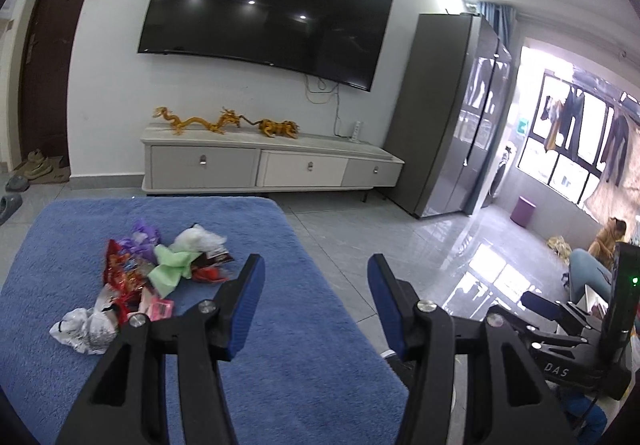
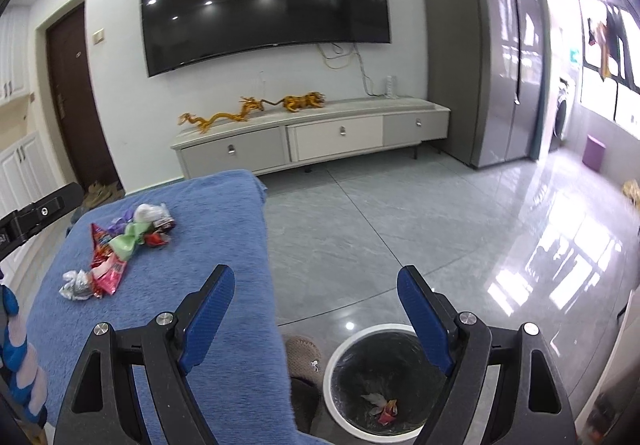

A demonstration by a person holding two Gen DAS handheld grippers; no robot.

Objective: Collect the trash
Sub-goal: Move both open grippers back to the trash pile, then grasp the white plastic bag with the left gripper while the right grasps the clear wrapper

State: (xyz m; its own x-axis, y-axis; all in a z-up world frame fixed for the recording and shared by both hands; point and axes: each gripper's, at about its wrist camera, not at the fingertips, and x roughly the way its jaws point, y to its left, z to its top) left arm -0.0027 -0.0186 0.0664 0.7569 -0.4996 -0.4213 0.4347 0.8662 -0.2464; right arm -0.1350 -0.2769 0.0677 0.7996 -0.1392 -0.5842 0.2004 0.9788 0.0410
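1. The letters "DAS" are read on the right gripper (body only).
2. Both the right and the left gripper are seen released, nothing grasped.
3. The trash is left on the blue towel, far left of the bin.

A fuzzy blue cloth cover drapes the tabletop, its pile matt and rough. The heap of crinkled glossy plastic and foil wrappers shines on it. Each black matt plastic claw carries textured blue pads and bright metal screws. The grey floor tiles are polished and mirror-glossy.
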